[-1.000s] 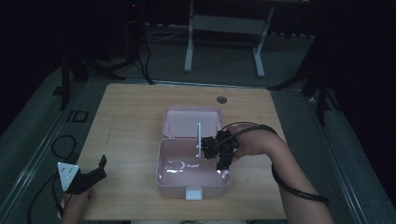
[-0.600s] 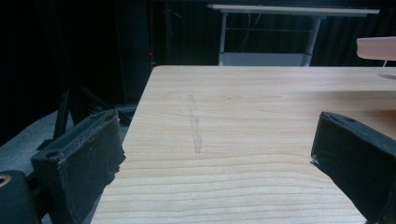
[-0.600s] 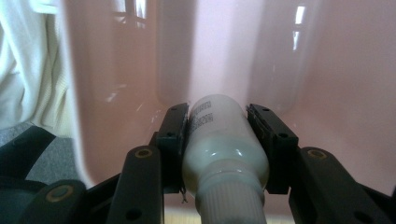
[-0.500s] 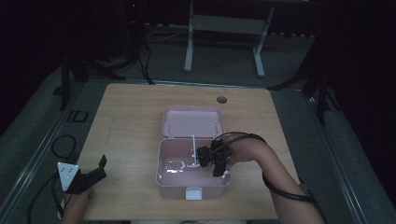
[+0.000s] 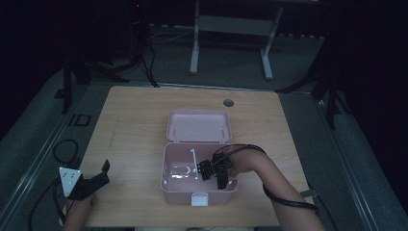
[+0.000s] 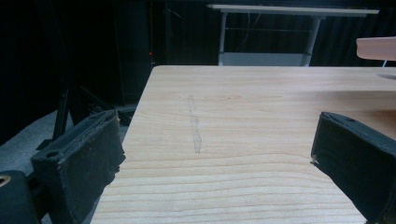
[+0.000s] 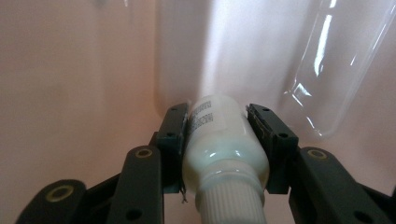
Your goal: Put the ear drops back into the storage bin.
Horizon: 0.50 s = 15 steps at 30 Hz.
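Pink box [image 5: 169, 179] walls hem right tool [image 7: 218, 122] gripping white bottle [image 7: 223, 140]; clear tube [image 7: 337, 79] beside; left tool [image 6: 219, 154] wide, w/ nothing.

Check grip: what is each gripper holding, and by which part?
Right gripper holds a white bottle, jaws clamped on both sides of its body just above the ribbed cap, down in the pink box. Left gripper holds nothing; jaws open.

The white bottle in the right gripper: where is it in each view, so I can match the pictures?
High view: the white bottle stands as a thin white bar inside the pink box, just left of the right gripper.
Left gripper view: not in it.
Right gripper view: bottom centre, clamped between the black jaws.
Shared landmark: the pink box, whose wall lies behind the bottle.
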Motion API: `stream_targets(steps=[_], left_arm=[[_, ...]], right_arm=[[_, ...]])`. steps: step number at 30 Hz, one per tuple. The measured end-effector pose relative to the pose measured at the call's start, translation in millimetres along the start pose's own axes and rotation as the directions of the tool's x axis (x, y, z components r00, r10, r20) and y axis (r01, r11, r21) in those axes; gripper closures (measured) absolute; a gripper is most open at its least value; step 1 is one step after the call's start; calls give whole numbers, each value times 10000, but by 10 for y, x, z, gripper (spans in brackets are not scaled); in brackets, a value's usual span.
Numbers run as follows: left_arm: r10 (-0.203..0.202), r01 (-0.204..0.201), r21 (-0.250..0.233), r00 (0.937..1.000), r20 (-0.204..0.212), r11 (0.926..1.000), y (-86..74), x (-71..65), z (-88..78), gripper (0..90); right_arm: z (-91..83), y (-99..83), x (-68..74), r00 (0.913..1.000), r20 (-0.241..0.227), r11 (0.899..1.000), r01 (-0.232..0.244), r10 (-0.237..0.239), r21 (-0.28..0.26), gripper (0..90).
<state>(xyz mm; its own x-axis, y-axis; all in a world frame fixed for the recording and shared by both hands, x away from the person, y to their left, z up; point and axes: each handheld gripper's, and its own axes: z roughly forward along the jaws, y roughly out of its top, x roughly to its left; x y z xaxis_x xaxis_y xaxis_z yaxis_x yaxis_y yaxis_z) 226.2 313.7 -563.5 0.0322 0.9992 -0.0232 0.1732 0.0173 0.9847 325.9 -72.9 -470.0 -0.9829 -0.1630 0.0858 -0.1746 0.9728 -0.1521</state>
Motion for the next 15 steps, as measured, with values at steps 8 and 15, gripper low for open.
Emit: stream_targets(steps=[8,15], left_arm=[[14,-14,-2,10000,-9,10000,0,-2,0,24],[20,-20,-4,10000,-2,10000,0,-2,0,24]], right_arm=[[78,7,-25,9999,133,10000,-58,59,-71,591],[156,-1,-30,10000,17,9999,16,-16,-113,589]])
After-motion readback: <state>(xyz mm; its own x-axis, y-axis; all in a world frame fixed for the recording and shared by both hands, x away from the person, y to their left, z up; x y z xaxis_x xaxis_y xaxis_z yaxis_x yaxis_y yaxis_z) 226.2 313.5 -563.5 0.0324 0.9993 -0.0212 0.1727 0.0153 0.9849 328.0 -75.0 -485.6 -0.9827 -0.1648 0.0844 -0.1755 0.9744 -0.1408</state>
